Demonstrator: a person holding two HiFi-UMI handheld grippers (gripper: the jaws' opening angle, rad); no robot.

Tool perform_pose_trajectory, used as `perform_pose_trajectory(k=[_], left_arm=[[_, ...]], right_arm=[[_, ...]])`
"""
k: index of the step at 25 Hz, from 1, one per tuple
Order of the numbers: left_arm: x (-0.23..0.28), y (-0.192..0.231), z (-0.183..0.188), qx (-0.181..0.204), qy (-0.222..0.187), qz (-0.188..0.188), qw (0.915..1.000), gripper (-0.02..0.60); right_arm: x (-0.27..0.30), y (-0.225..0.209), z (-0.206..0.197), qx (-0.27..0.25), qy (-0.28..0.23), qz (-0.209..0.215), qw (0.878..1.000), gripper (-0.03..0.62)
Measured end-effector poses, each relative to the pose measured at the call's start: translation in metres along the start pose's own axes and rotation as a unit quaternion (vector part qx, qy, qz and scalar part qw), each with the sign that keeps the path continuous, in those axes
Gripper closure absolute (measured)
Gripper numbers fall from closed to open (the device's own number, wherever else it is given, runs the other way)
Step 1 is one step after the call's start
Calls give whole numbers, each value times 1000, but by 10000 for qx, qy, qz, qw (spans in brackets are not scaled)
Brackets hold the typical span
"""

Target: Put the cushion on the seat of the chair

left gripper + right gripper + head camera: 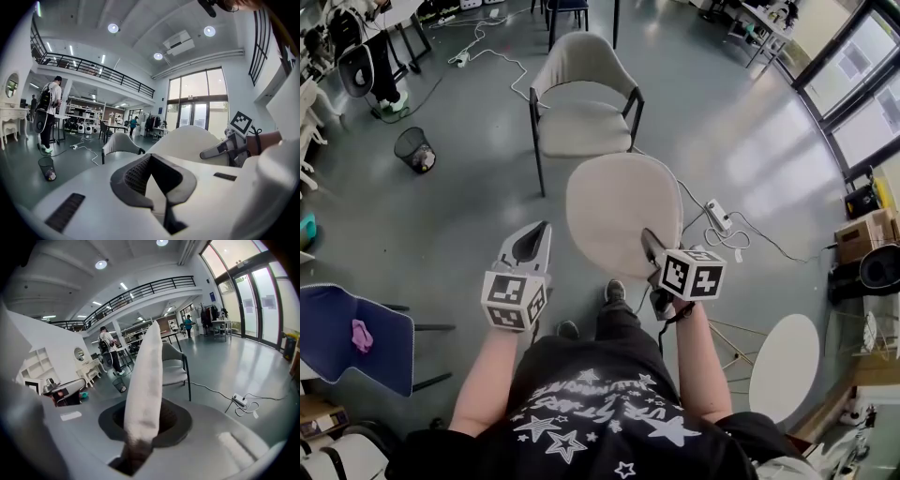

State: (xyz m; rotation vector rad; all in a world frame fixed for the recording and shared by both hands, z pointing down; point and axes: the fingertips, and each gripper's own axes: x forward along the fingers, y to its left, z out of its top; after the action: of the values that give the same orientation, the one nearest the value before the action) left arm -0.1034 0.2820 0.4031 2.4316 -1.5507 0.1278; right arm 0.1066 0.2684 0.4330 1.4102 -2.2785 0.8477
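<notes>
A round beige cushion (619,211) hangs on edge in front of me, my right gripper (649,240) shut on its near rim. In the right gripper view the cushion (145,376) rises thin and upright out of the jaws. The beige armchair (581,122) with dark legs stands on the floor just beyond it, its seat bare. My left gripper (546,227) is held level to the left of the cushion, apart from it, its jaws shut on nothing. From the left gripper view, the cushion (187,140) and the right gripper (225,147) are at the right, and the chair (121,143) lies ahead.
A wire waste bin (413,147) stands to the chair's left. A power strip (717,214) with cables lies on the floor at the right. A blue chair (352,337) is at my near left, a round white table (783,366) at my near right. A person (47,117) stands by a far desk.
</notes>
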Motion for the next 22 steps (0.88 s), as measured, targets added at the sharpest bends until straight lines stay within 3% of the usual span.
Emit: perform_pose_trajectory(k=[9,22], left_arm=[[5,9,-17,-63,-7,2,10000,574],[67,36,-7,-96,206,89,9997,574]], right_arm=[[8,-16,-16,-6,216,-210,9995,536],[63,-47,25,373,261,-137,9989,534]])
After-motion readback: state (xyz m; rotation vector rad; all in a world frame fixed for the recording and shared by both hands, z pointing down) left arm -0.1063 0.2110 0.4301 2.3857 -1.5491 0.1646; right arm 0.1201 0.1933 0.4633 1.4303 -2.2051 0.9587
